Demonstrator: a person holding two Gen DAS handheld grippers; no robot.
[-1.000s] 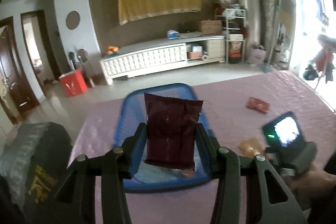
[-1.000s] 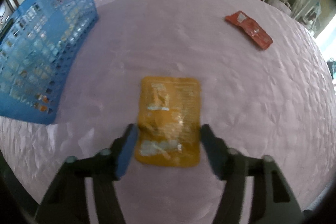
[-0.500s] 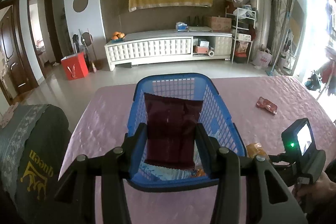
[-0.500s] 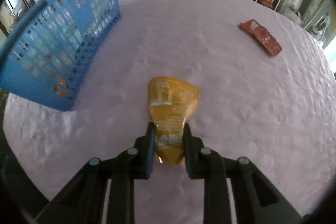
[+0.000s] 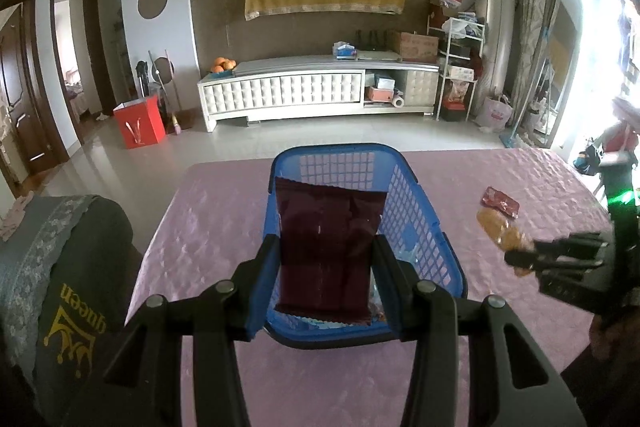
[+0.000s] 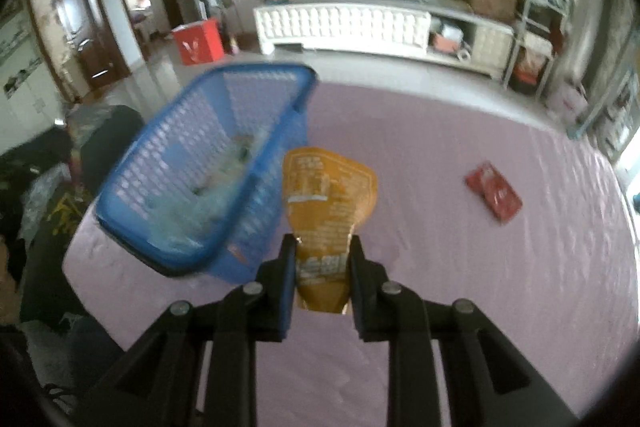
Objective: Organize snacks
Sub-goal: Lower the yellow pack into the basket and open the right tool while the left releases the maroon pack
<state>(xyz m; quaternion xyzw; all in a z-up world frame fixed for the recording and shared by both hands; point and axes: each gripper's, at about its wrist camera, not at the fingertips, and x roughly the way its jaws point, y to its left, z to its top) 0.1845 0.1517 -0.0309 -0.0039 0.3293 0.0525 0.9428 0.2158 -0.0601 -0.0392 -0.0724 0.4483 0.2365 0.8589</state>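
My left gripper [image 5: 325, 259] is shut on a dark maroon snack packet [image 5: 326, 247], holding it above the blue mesh basket [image 5: 416, 223] on the pink table. Several wrapped snacks lie in the basket's bottom. My right gripper [image 6: 323, 267] is shut on an orange snack pouch [image 6: 326, 203], lifted off the table just right of the blue basket [image 6: 200, 163]. In the left wrist view the right gripper [image 5: 520, 253] shows at the right edge with the orange pouch [image 5: 498, 229]. A red snack packet [image 6: 494, 193] lies flat on the cloth further right, also seen as the red packet [image 5: 500, 201].
The pink tablecloth [image 5: 208, 235] covers the table. A grey cushioned chair back [image 5: 60, 267] stands at the table's left. Beyond the far edge are open floor, a white TV cabinet [image 5: 316, 91] and a red bag [image 5: 138, 127].
My right gripper closed on the orange pouch and lifted it off the table toward the basket. My left gripper shifted over the basket with the maroon packet still held.
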